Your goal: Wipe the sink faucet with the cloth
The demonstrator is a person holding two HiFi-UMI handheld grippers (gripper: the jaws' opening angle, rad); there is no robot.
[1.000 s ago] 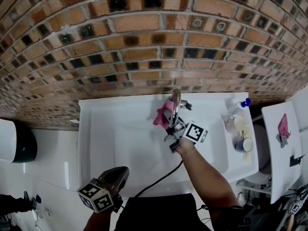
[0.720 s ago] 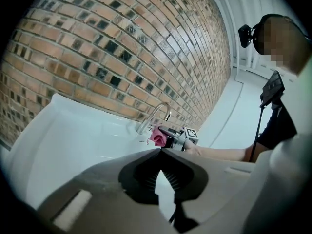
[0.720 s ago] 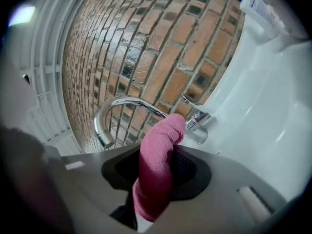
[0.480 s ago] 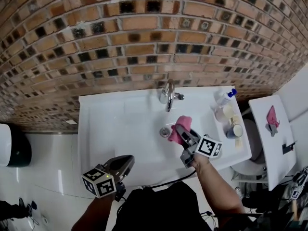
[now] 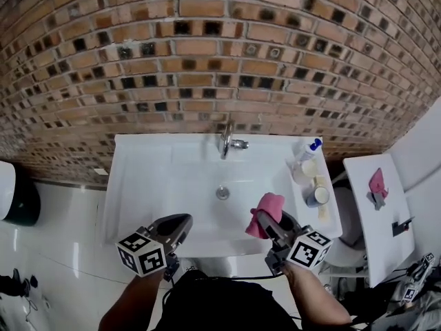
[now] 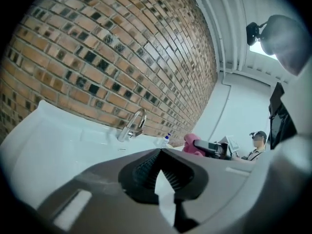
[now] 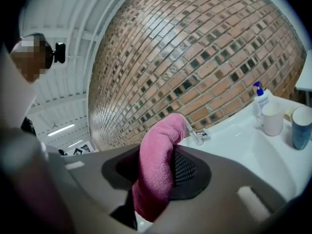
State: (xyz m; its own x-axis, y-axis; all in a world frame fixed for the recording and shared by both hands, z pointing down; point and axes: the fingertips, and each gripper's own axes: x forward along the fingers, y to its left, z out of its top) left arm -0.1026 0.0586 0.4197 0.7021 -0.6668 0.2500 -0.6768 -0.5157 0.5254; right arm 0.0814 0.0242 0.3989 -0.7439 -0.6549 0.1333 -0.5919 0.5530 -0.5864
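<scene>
The chrome faucet (image 5: 227,141) stands at the back of the white sink (image 5: 145,178), against the brick wall. A pink cloth (image 5: 266,213) is pinched in my right gripper (image 5: 265,221), which hangs over the sink's front right part, well away from the faucet. In the right gripper view the pink cloth (image 7: 157,169) fills the gap between the jaws, and the faucet (image 7: 196,133) shows behind it. My left gripper (image 5: 178,225) sits at the sink's front edge, shut and empty. The left gripper view shows the faucet (image 6: 132,126) far ahead.
A spray bottle (image 5: 306,152), a white cup (image 5: 303,171) and a blue cup (image 5: 318,196) stand on the sink's right ledge. A white side surface (image 5: 386,212) at right holds another pink cloth (image 5: 377,184). A drain (image 5: 222,192) lies mid-basin. A person sits in the distance (image 6: 255,146).
My right gripper has pulled the pink cloth off the faucet and back toward the sink's front right. The left gripper has stayed at the front edge.
</scene>
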